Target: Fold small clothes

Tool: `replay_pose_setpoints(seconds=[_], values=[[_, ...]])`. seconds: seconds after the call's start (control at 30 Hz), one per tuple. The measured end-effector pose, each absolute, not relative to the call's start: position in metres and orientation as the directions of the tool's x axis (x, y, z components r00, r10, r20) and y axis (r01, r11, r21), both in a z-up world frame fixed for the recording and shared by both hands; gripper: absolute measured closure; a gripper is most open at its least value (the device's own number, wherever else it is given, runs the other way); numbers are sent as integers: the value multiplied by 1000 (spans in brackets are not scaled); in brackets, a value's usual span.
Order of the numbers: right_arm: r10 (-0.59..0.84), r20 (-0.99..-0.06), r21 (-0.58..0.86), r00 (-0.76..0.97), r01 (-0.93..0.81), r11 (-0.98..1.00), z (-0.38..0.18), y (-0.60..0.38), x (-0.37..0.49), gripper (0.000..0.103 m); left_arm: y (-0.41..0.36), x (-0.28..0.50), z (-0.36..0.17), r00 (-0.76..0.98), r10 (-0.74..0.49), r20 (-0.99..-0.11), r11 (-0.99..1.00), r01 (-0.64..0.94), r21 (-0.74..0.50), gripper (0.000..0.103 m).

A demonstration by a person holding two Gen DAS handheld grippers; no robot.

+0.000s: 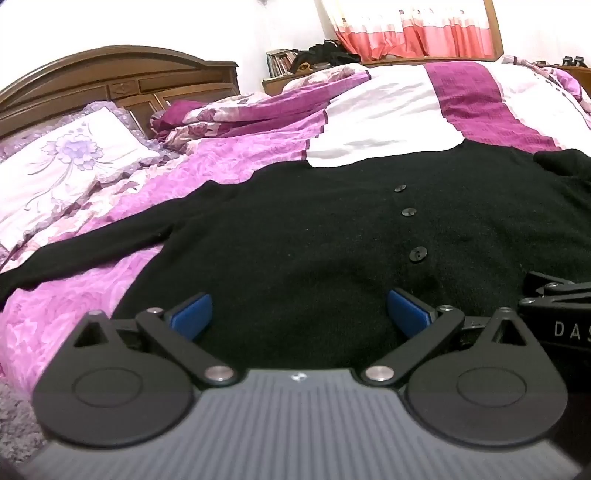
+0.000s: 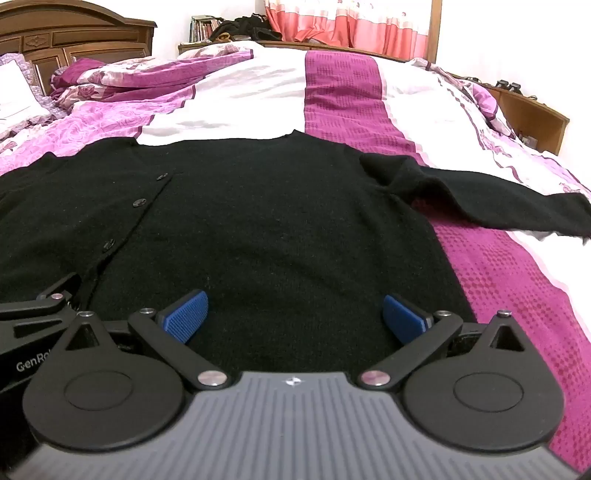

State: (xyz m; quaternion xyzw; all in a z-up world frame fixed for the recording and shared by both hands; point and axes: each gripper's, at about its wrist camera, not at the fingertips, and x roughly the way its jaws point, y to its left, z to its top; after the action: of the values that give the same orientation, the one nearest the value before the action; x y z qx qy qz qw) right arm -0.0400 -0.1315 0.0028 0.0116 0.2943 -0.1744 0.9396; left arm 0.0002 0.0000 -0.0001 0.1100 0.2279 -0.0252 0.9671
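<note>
Item: black cardigan [image 1: 314,229], knit, spread flat across centre of both views on a bed cover [image 1: 469,99] of pink, white & magenta. Button row [image 1: 408,212] is seen right of centre in left wrist view, at left in right wrist view. One sleeve [image 1: 92,251] is laid out toward lower left of left view; other sleeve [image 2: 498,210] is stretched toward right edge of right view.

Left gripper [image 1: 300,313]: jaws set wide apart, nothing clamped, blue pads [image 1: 194,314] over lower part of cardigan, approx. bottom centre.

Right gripper [image 2: 295,312]: same, spread wide, empty.

Wooden headboard [image 1: 122,77] is noted upper left; curtains [image 1: 410,33] top right.
</note>
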Motion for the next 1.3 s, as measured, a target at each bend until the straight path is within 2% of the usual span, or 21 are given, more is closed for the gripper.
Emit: replay_pose_setpoints(seconds=[0.53, 0.83, 1.3], values=[[-312, -557, -70, 769, 331, 941, 0, -132, -43, 0, 1, -4, 3, 899, -2, -438, 973, 103, 207, 0], [-306, -555, -67, 773, 325, 943, 1, -132, -43, 0, 9, 4, 1, 880, -43, -472, 983, 121, 136, 0], [-328, -549, -96, 768, 332, 938, 0, -127, -42, 0, 6, 2, 2, 882, -28, -470, 983, 110, 147, 0]])
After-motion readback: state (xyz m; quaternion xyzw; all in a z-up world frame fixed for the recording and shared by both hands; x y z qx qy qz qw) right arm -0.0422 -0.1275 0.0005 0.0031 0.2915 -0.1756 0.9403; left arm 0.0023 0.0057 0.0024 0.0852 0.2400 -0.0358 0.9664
